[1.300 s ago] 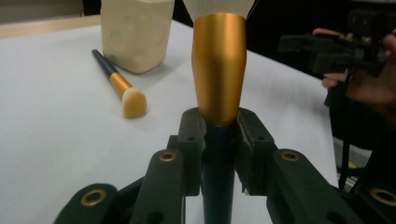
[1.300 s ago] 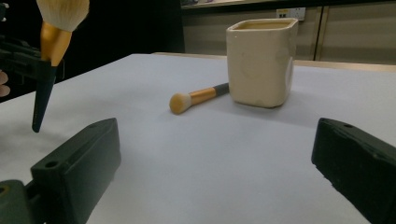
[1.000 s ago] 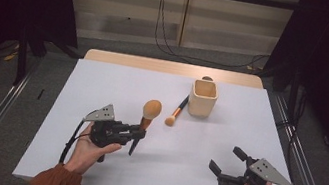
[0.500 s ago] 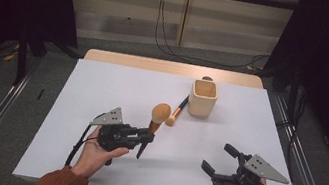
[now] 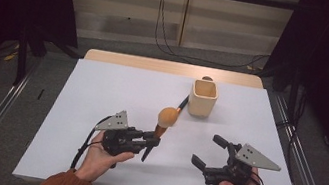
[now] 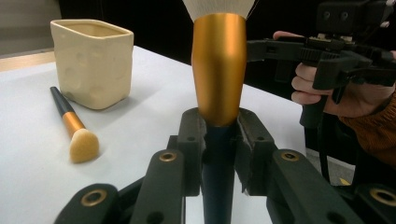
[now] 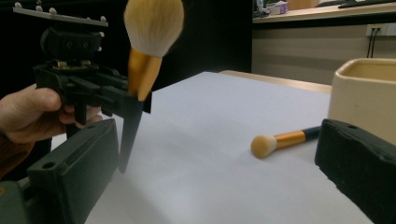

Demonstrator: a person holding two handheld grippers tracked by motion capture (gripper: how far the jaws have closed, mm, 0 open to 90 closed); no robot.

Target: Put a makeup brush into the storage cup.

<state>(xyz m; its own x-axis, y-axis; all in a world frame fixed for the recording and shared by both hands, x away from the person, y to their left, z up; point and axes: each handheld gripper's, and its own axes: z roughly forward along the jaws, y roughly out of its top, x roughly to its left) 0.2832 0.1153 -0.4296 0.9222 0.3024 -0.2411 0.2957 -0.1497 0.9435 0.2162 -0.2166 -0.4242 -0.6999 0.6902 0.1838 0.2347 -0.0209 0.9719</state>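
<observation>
— White cloth covers the table (image 5: 98, 112), dark curtains at both sides. What has changed since a second ago?

— The left gripper (image 5: 152, 140) has carried the big powder brush (image 5: 163, 123) toward the table's middle, nearer the cream cup (image 5: 203, 98). The right gripper (image 5: 207, 152) has edged inward too, and sits a little higher in the high view.

— How is the brush held?

— The left jaws are pressed together on its dark handle, just below the gold ferrule (image 6: 219, 70); you see that plainly in the left gripper view.

— And which way does it point?

— Its long axis is nearly upright, slightly tilted: pale bristle head (image 7: 153, 25) on top, dark handle tip down, just above the cloth.

— The right gripper?

— Jaws spread wide, nothing between them, well apart from the brush.

— Anything else on the table?

— A small brush (image 5: 182, 103) lies flat beside the cup, its handle end close to the cup wall
</observation>
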